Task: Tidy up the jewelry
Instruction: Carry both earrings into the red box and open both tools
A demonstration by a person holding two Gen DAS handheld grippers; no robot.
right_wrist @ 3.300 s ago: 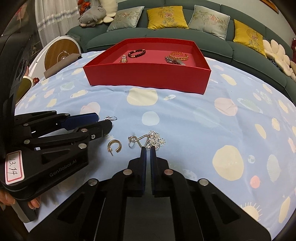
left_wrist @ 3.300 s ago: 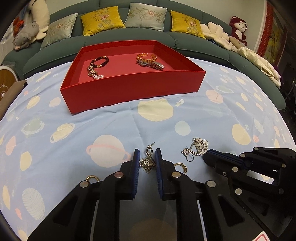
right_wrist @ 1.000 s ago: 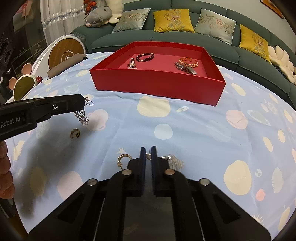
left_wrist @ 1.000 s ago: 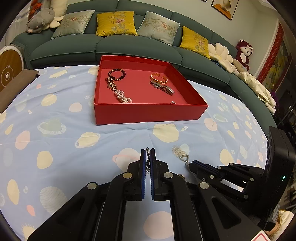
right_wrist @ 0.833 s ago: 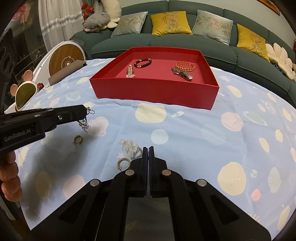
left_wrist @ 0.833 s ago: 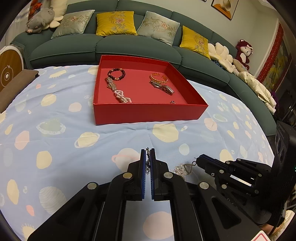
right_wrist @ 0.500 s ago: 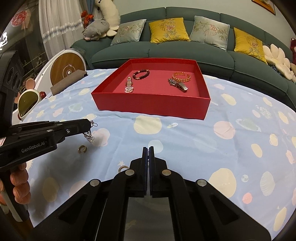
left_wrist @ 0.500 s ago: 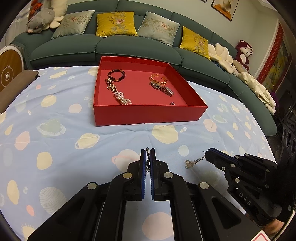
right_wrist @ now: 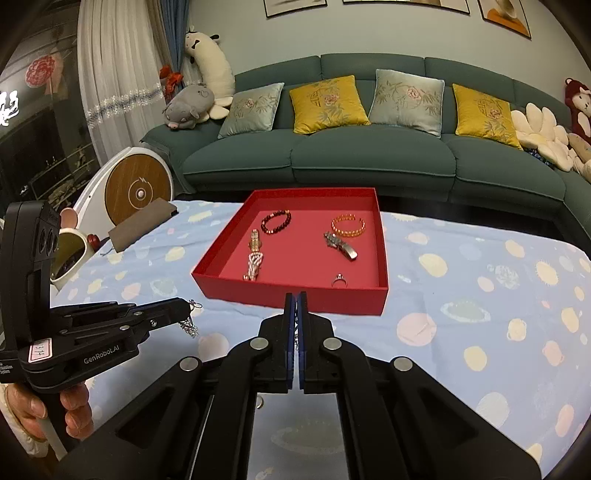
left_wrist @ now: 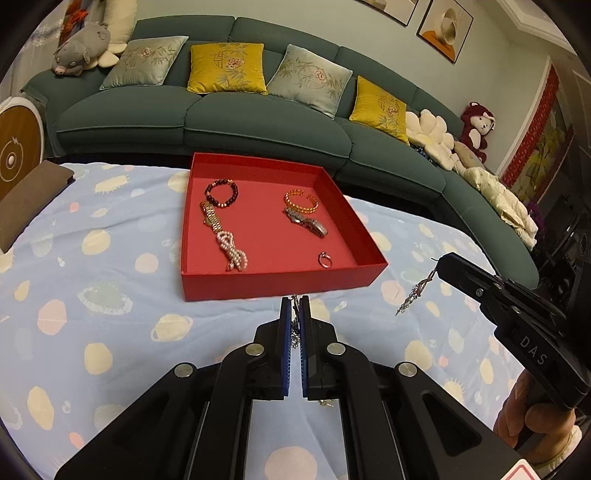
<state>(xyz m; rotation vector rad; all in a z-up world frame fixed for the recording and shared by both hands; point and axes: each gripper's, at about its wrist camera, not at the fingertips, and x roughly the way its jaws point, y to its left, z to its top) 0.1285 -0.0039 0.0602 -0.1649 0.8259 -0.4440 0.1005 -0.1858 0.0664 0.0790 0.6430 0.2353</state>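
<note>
Left claw (left_wrist: 294,303) was clamped on a dangling silver chain earring (left_wrist: 294,334); right claw (right_wrist: 296,300) pinched a silver chain pendant (left_wrist: 413,297). Shallow red cardboard tray (left_wrist: 280,284) sat just ahead. Risk: thin chains slipping or snagging the near wall.

Curved green sofa (right_wrist: 369,155) (yellow cushions (right_wrist: 327,103)) beneath pale wall (right_wrist: 295,33).
</note>
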